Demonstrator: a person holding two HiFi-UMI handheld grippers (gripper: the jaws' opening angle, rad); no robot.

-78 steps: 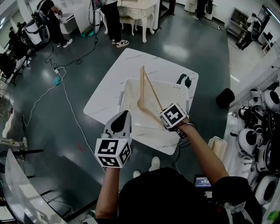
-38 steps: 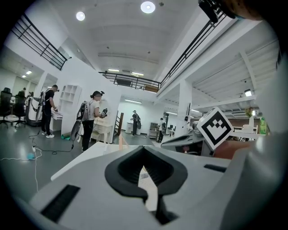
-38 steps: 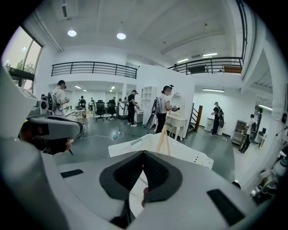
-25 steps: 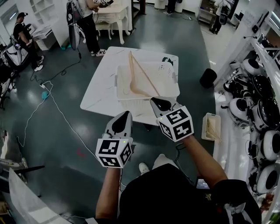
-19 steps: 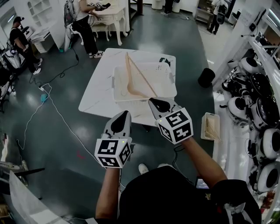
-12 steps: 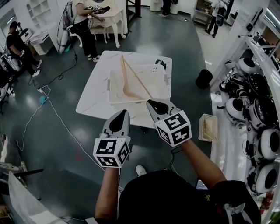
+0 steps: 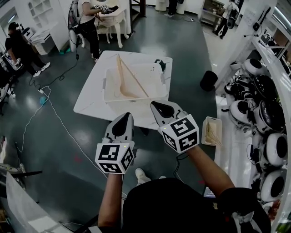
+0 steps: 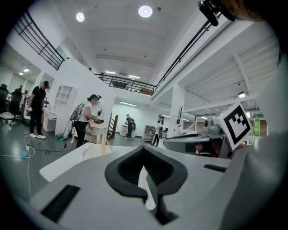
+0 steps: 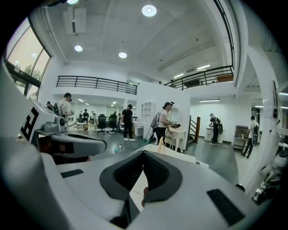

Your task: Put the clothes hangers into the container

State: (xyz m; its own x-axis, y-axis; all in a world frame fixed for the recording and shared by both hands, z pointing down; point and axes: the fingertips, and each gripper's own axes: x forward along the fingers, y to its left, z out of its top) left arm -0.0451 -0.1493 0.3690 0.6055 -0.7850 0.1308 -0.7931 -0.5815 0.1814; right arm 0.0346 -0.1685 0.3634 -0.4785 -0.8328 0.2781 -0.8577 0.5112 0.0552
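- left claw (image 7: 122, 119) narrow, tips together, empty
- right claw (image 7: 159, 108) narrow too, empty
- container (image 7: 109, 88) holding wooden hanger (image 7: 134, 81) ahead of both claws, on desk (image 7: 88, 102)

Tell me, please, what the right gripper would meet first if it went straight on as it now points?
The right gripper would most likely meet the container's near wall first, with the hanger just beyond it. Nothing nearer shows, though depth is unclear.

A glossy dark grey-green floor (image 7: 191, 50) carries a white marble-veined square worktop (image 7: 90, 101) and a cream carved side table (image 7: 116, 20). White walls (image 9: 157, 96) rise to a black-railed mezzanine (image 9: 92, 83); round ceiling lights (image 9: 149, 10) glow overhead.
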